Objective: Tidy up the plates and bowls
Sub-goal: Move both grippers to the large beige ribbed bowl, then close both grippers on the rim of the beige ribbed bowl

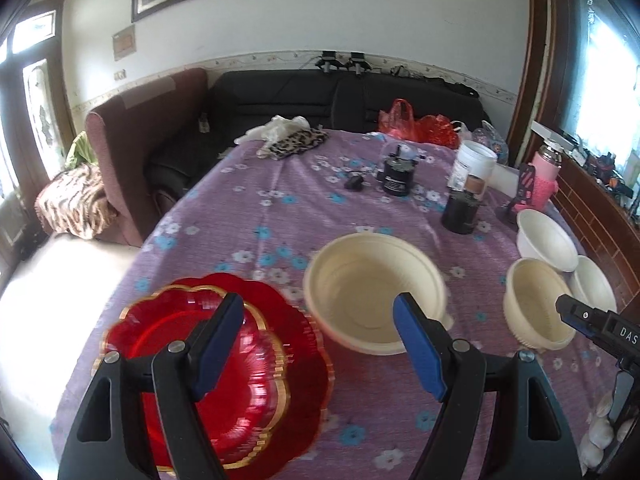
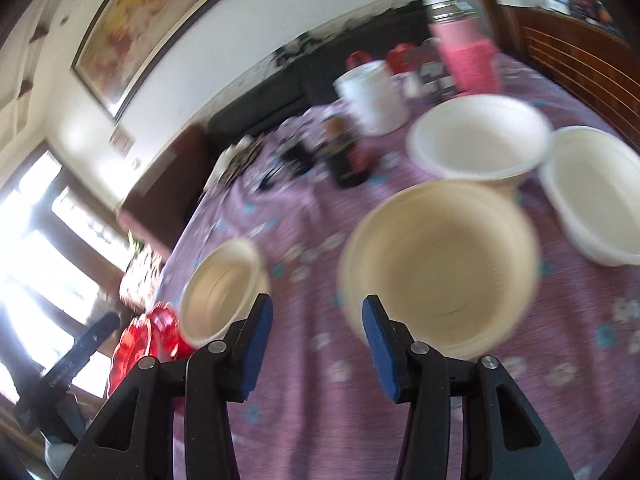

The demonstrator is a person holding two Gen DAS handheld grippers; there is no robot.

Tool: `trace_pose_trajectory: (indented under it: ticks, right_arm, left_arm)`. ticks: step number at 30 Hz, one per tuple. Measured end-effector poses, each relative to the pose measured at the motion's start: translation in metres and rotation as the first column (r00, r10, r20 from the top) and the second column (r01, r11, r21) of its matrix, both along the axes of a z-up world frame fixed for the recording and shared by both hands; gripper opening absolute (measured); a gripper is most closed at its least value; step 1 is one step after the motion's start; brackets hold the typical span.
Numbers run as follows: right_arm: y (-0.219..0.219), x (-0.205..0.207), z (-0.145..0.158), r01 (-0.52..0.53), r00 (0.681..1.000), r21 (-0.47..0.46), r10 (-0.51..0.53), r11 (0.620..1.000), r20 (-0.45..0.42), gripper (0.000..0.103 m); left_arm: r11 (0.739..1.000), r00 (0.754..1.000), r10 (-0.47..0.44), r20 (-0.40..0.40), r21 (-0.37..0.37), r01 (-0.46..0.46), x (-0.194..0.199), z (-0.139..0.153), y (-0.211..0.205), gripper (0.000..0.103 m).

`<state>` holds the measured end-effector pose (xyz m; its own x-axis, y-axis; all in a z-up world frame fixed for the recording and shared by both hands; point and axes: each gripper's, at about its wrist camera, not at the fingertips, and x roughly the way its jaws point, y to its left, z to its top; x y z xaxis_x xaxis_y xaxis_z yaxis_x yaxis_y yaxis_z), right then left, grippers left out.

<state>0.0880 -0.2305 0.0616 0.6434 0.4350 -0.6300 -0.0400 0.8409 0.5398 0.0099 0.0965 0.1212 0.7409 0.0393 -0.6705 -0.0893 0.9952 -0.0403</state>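
Observation:
Two stacked red, gold-rimmed plates (image 1: pixel 240 376) lie on the purple floral tablecloth (image 1: pixel 248 224) at lower left, under my left gripper's left finger. My left gripper (image 1: pixel 318 308) hangs open and empty above the gap between the plates and a large cream bowl (image 1: pixel 374 292). A smaller cream bowl (image 1: pixel 538 304) and two white bowls (image 1: pixel 546 240) (image 1: pixel 594 284) sit to the right. My right gripper (image 2: pixel 318 308) is open with nothing between its fingers, just in front of the smaller cream bowl (image 2: pixel 440 264). The large cream bowl (image 2: pixel 224 288) and the red plates (image 2: pixel 148 336) show at its left.
Behind the bowls stand two dark jars (image 1: pixel 460 212) (image 1: pixel 398 176), a white tub (image 1: pixel 474 164) and a pink flask (image 1: pixel 544 172). A red bag (image 1: pixel 416 124) and a leopard-print cloth (image 1: pixel 296 142) lie at the far edge. The table drops off at the left toward an armchair (image 1: pixel 148 152).

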Motion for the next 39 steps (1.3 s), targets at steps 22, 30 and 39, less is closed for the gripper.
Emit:
trace_pose_trajectory:
  ticks: [22,30,39]
  right_arm:
    - [-0.080,0.001,-0.031,0.247,0.969,-0.089,-0.244,0.965,0.043,0.055]
    - [-0.068,0.012,-0.051,0.172,0.984,-0.073,-0.175,0.982,-0.035,0.055]
    - [-0.062,0.015,-0.056,0.158,0.985,-0.085,-0.163,0.984,-0.055,0.055]
  left_arm:
    - [0.956,0.936,-0.272,-0.225,-0.175,0.235,0.104,-0.064,-0.167,0.076]
    - [0.953,0.919,-0.282,-0.277,-0.192,0.234,0.116,-0.090,-0.186,0.076]
    - [0.935,0.895,-0.332,-0.296,-0.230,0.271,0.112,-0.102,-0.201,0.076]
